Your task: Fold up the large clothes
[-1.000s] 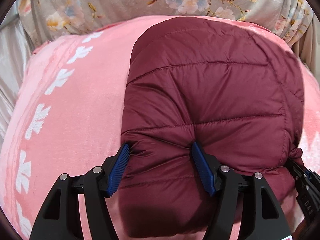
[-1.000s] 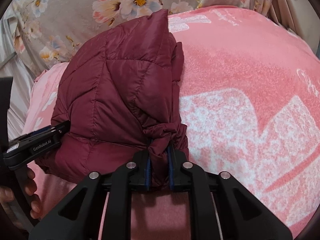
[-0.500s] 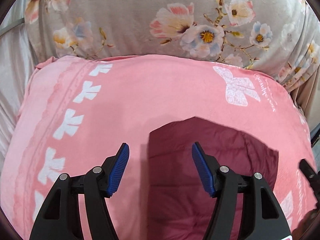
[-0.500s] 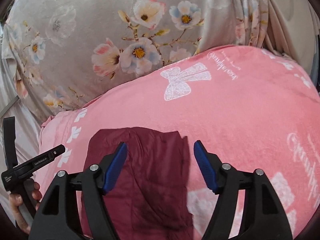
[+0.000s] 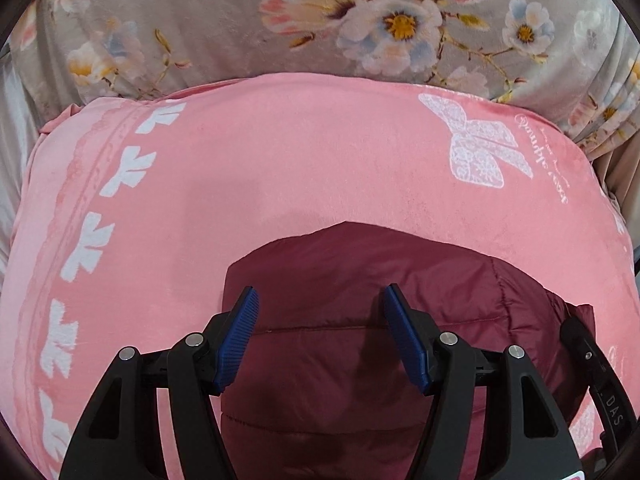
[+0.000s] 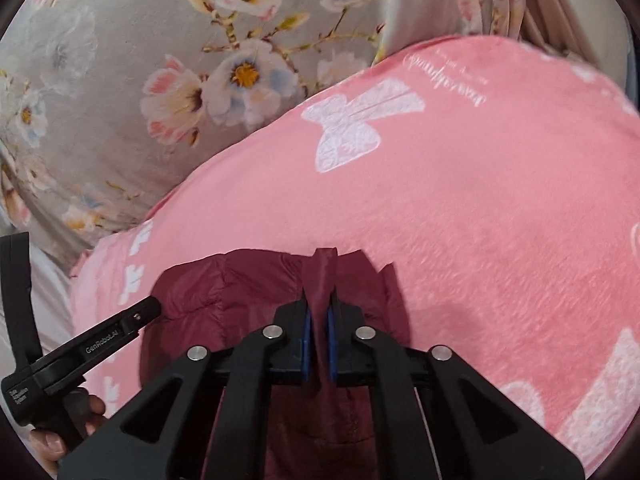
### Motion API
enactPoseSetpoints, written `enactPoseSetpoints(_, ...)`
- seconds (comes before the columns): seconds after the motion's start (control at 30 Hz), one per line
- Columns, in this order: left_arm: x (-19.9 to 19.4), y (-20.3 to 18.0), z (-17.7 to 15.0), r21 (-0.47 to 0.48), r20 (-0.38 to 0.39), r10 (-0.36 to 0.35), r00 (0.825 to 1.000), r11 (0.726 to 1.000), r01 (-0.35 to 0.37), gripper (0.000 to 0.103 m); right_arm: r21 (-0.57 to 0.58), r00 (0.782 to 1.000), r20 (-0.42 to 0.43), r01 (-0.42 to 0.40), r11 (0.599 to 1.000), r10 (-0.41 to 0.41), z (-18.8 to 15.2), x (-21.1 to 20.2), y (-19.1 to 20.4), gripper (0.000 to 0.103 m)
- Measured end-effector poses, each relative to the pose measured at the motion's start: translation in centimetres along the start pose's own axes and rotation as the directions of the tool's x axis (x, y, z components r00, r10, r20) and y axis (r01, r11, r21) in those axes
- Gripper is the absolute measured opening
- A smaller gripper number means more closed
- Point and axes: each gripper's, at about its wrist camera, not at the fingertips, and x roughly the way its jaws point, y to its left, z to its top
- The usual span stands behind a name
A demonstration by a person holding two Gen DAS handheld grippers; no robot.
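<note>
A dark red quilted puffer jacket lies folded on the pink blanket. My left gripper is open above its near part, with its blue pads apart and nothing between them. In the right wrist view the jacket lies low in frame. My right gripper is shut on a raised fold of the jacket's fabric at its far edge. The left gripper's body and the hand holding it show at the left of that view.
The pink blanket with white bow prints covers the bed. A grey floral quilt is bunched along the far side, also in the right wrist view. Pale curtain fabric hangs at the far right.
Both grippers drew back from the jacket. The right gripper let go of the jacket, opened, and has shut again on a fold at its far edge. The left stayed open.
</note>
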Motion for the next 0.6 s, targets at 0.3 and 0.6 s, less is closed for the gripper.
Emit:
enactPoseSetpoints(0.3,3.1,-1.1,-1.6,0.032,0.015,0.051,0.999,0.998,-0.052,0.071,-0.098,0.994,-0.040,0.096,0.991,-0.100,-2.2,3.8,-0.6,0.005)
enactPoseSetpoints(0.6,4.5,-1.4,-2.3,0.025,0.038,0.057,0.998,0.998,-0.058,0.077,-0.109,0.995,-0.044,0.089,0.990,-0.094,-3.3,5.6,-1.2,0.006)
